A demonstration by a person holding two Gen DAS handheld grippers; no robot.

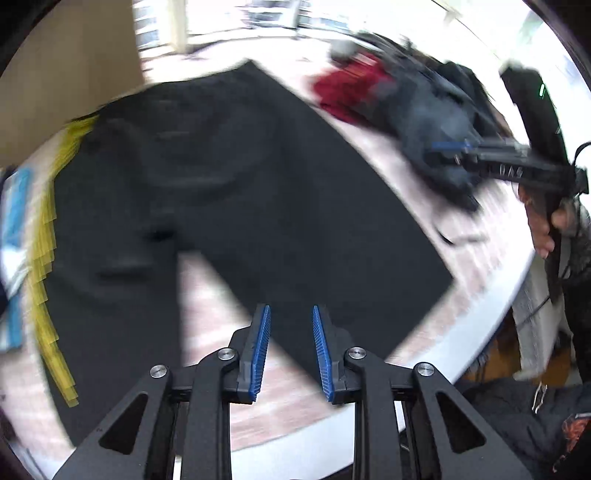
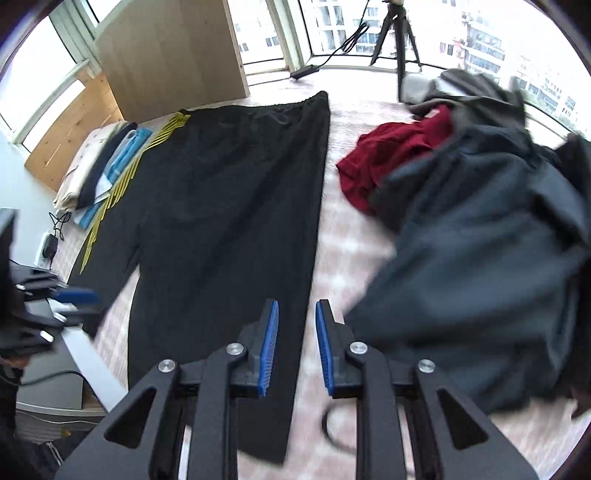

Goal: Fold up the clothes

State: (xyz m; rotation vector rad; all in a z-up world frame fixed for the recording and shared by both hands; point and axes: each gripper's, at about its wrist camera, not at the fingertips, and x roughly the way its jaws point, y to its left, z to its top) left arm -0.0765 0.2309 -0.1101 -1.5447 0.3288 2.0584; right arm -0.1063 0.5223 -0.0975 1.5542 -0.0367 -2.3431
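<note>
Black trousers (image 2: pixel 229 206) with yellow side stripes (image 2: pixel 122 184) lie spread flat on the pink patterned table (image 2: pixel 351 258); they also show in the left wrist view (image 1: pixel 240 192). My right gripper (image 2: pixel 293 314) is open and empty above the lower edge of the right trouser leg. My left gripper (image 1: pixel 290 317) is open and empty above the gap between the two trouser legs. The right gripper also appears in the left wrist view (image 1: pixel 454 147), over the pile of clothes. The left gripper shows blurred at the left edge of the right wrist view (image 2: pixel 74 299).
A pile of unfolded clothes, dark blue-grey (image 2: pixel 480 258) and red (image 2: pixel 399 147), lies on the right of the table. Folded clothes (image 2: pixel 107 166) are stacked at the left by the stripes. A wooden cabinet (image 2: pixel 166 55) and a tripod (image 2: pixel 397 33) stand behind. The table's white edge (image 1: pixel 491 314) curves nearby.
</note>
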